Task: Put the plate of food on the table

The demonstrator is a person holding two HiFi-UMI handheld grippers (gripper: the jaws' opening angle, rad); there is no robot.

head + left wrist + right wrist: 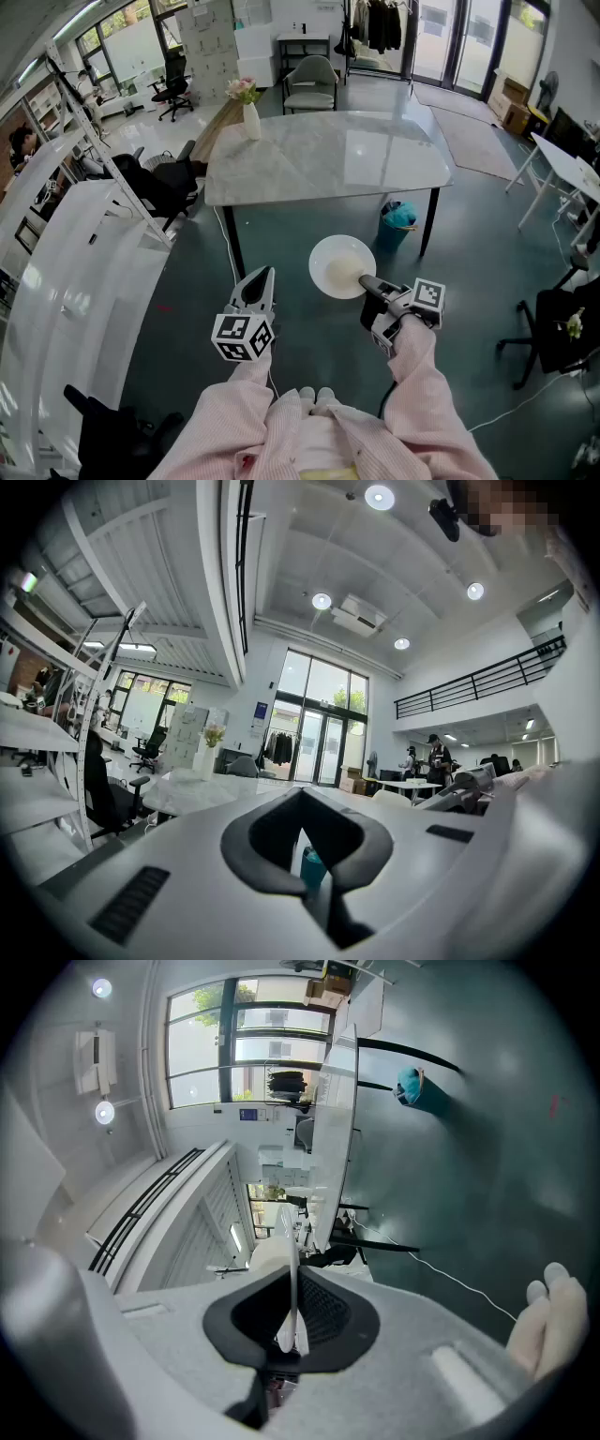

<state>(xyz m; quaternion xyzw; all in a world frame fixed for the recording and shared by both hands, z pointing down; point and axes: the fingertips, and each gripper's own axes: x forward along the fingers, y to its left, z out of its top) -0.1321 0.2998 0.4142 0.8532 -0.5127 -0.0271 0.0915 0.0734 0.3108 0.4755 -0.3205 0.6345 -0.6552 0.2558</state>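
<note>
A white round plate (339,265) with something pale on it hangs level above the dark floor, short of the table's near edge. My right gripper (367,281) is shut on the plate's near rim. In the right gripper view the plate (290,1269) shows edge-on, pinched between the dark pads (323,1312). The white marble table (328,155) stands ahead. My left gripper (260,277) is held beside the plate on the left, with its jaws together and nothing in them. In the left gripper view its jaws (305,855) leave only a thin slit.
A white vase of flowers (250,117) stands on the table's far left corner. A teal bin (398,220) sits under the table's right side. A white shelf rack (75,262) lines the left, a black office chair (553,328) the right, a grey armchair (309,82) beyond.
</note>
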